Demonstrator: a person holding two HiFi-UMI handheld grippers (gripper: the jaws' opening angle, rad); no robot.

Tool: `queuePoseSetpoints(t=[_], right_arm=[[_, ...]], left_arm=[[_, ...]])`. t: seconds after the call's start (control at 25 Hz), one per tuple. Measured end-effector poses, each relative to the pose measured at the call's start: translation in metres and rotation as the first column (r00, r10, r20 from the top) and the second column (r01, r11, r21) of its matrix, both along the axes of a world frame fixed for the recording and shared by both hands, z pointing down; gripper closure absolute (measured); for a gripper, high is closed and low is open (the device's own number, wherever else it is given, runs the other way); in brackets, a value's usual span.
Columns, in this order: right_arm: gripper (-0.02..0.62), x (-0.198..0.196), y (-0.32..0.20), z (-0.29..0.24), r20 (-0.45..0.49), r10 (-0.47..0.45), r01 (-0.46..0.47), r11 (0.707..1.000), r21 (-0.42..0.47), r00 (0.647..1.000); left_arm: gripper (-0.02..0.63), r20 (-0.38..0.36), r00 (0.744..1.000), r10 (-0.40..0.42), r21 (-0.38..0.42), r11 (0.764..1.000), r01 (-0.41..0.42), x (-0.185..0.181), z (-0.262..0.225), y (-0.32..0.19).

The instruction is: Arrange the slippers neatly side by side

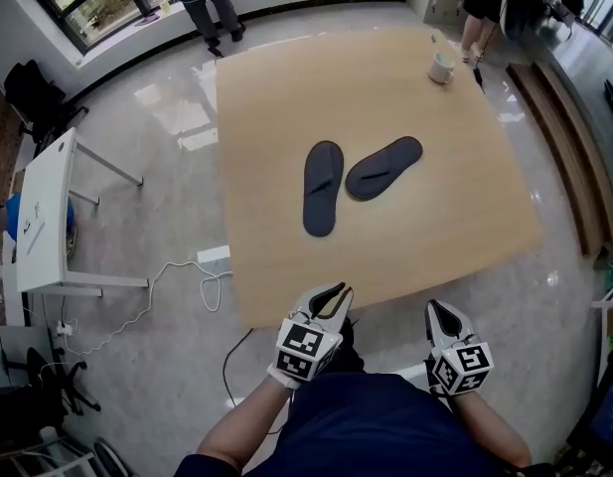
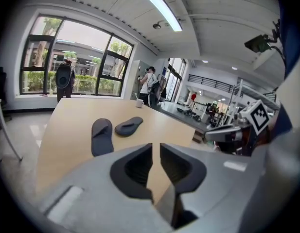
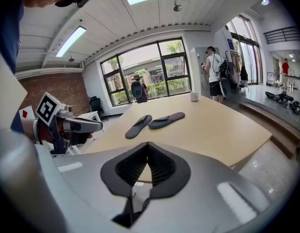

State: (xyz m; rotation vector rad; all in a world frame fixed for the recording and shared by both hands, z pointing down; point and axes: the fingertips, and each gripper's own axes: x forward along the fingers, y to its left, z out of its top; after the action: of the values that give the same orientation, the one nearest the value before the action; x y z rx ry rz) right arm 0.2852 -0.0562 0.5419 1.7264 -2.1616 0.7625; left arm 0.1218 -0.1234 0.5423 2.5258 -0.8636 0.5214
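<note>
In the head view, two dark slippers lie near the middle of the wooden bench. The straight slipper runs lengthwise away from the person. The angled slipper slants off to its right, so the pair forms a V, close at one end. A white mug stands by the far edge. The left gripper and right gripper hover at the near edge, well apart from the slippers.

In the left gripper view, the left gripper has its jaws parted by a narrow slit with nothing between them. The straight slipper and angled slipper lie ahead on the bench.

In the right gripper view, the right gripper has its jaws closed together and empty. Both the straight slipper and the angled slipper lie beyond it.
</note>
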Motion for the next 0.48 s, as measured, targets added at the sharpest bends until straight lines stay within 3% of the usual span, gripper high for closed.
queuePoseSetpoints(t=[0.28, 0.48], right_arm=[[0.584, 0.014, -0.091, -0.012, -0.097, -0.117, 0.120, 0.993, 0.020, 0.988], [0.583, 0.032, -0.158, -0.014, -0.261, -0.273, 0.287, 0.958, 0.017, 0.926]], left_arm=[[0.487, 0.121, 0.992, 0.028, 0.067, 0.997, -0.037, -0.019, 0.011, -0.080], [0.440, 0.201, 0.979, 0.021, 0.089, 0.995, -0.040, -0.034, 0.021, -0.122]])
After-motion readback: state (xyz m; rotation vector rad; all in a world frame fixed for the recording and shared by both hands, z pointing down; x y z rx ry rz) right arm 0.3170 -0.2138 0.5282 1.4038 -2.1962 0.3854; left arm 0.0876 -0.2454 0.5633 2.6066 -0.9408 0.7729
